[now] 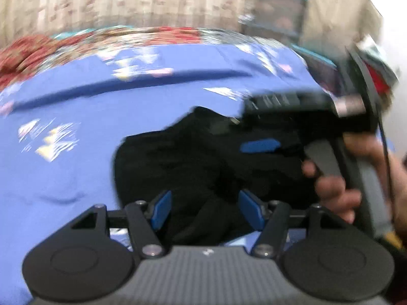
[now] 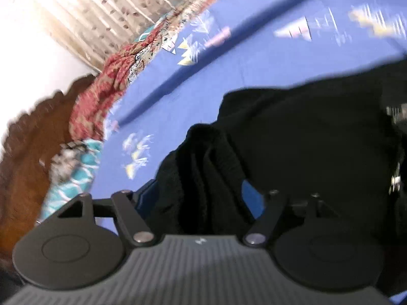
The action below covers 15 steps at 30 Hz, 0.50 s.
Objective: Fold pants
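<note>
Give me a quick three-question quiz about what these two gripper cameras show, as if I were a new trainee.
1. True or false: the black pants lie in a bunched heap on the blue sheet.
2. In the left wrist view, how do the jaws of the left gripper stand? A) pressed shut on cloth B) apart, gripping nothing C) out of view
3. What runs along the far edge of the sheet, below the curtain?

Key
1. True.
2. B. The blue pads stand apart with dark cloth beyond them.
3. A red patterned cloth.
</note>
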Motion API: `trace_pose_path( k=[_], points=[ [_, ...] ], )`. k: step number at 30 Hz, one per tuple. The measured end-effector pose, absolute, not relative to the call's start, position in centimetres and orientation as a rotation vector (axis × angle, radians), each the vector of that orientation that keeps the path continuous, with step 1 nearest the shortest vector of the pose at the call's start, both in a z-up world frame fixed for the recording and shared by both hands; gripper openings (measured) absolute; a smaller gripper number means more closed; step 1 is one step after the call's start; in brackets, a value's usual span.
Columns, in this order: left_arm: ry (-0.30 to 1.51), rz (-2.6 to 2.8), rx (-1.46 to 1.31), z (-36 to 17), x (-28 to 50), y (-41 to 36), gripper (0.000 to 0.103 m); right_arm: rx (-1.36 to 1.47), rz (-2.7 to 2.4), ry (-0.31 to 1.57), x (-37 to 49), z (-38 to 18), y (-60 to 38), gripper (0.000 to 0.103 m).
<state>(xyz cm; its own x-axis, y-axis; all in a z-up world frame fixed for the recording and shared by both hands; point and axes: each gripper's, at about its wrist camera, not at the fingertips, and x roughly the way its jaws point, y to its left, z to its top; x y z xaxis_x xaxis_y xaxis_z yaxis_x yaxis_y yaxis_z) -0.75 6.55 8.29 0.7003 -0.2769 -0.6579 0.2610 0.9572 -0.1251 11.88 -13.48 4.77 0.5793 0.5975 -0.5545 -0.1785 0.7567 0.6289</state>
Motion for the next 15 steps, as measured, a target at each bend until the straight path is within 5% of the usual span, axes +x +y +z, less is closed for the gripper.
trace_pose_path(
  k=[5,6,9,15],
  points=[
    [0.774,-0.157,-0.264,8.0,0.5,11.9,0.056,0.249,0.497,0.664,10.2,5.9,-10.4,0.068],
    [0.788,-0.138,-0.299,7.7,0.8,12.6,0.055,0.232,0.527,0.681,10.4,5.6,-10.3,0.060],
    [0.817,-0.121,-0.383,6.7,1.7,13.8,0.053,0.169,0.567,0.816,12.2,3.8,-8.4,0.010],
    [0.841,-0.144,-0.362,6.1,3.3,12.0,0.051,0.184,0.455,0.744,11.9,4.8,-11.3,0.007]
  ],
)
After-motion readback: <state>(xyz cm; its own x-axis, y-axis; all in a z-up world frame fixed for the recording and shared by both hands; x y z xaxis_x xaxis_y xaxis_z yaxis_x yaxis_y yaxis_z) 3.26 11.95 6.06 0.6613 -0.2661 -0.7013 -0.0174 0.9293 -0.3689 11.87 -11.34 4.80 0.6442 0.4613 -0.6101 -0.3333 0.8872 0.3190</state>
